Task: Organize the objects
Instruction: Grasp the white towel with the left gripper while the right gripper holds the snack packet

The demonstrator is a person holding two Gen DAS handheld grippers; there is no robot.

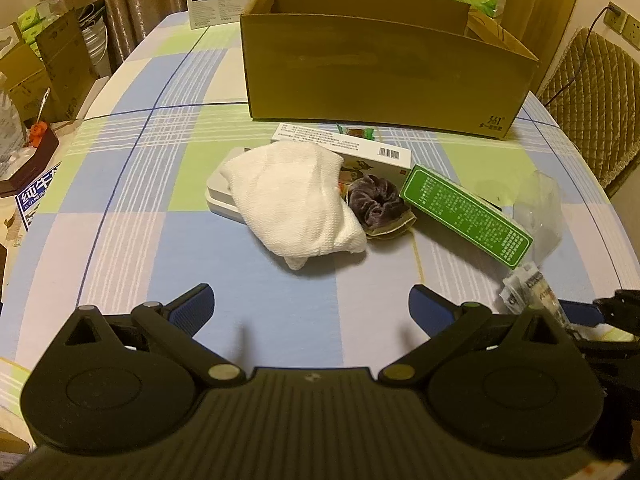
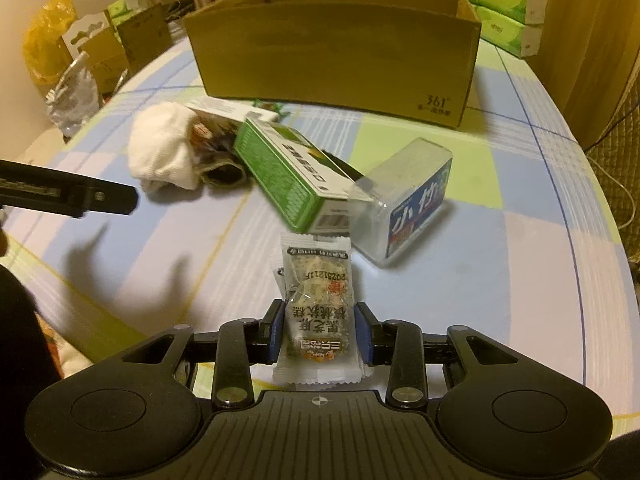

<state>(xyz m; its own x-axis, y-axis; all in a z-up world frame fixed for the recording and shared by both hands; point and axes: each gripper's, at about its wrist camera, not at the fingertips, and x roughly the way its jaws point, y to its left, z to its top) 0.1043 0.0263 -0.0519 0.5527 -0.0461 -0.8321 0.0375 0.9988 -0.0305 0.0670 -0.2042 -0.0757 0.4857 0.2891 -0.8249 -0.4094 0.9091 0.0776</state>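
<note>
My right gripper is shut on a clear snack packet and holds it above the checked tablecloth; the packet also shows in the left wrist view. My left gripper is open and empty, short of a white cloth. Beside the cloth lie a dark scrunchie, a green box, a white box and a clear plastic case. An open cardboard box stands behind them.
The round table is covered by a blue, green and white cloth. Cartons and bags crowd the left side. A quilted chair stands at the right. Green tissue packs are stacked behind the cardboard box.
</note>
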